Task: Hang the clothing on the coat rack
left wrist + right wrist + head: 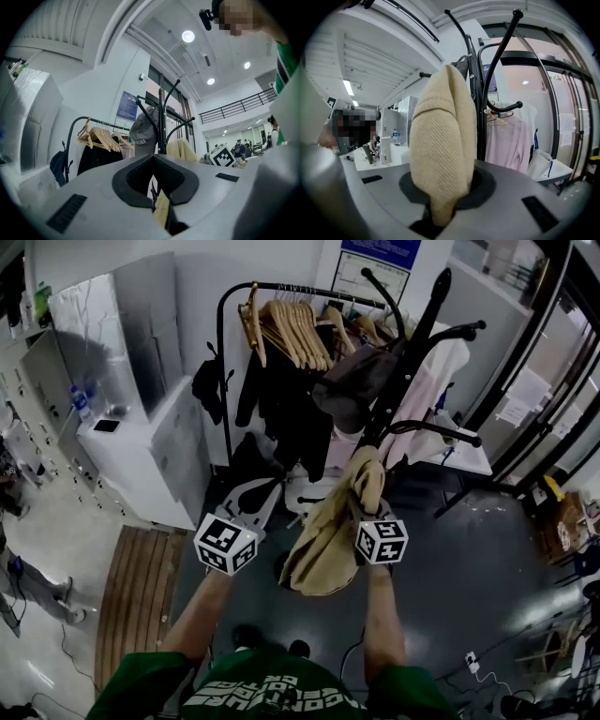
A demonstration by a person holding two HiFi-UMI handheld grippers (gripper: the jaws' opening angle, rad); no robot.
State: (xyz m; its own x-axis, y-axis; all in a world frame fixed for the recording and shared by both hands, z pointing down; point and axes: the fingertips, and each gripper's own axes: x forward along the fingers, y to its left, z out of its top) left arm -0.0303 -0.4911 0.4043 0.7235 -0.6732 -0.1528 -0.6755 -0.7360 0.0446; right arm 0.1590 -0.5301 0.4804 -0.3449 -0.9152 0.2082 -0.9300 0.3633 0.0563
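A beige knit garment [323,540] hangs in folds from my right gripper [368,502], which is shut on its top. In the right gripper view the garment [443,140] fills the space between the jaws of the right gripper [440,201]. The black coat rack [412,362] with curved hooks stands just beyond it, and its pole [480,93] rises right behind the fabric. My left gripper [251,498] is to the left of the garment, jaws slightly apart and holding nothing. In the left gripper view the left gripper [157,187] faces the rack [161,122] and the garment [183,150].
A grey cap [143,133] and a pink garment [508,140] hang on the rack. Behind it stands a black clothes rail with wooden hangers [291,329] and dark clothes. A white cabinet [141,446] is at the left, with a slatted wooden board [136,601] on the floor.
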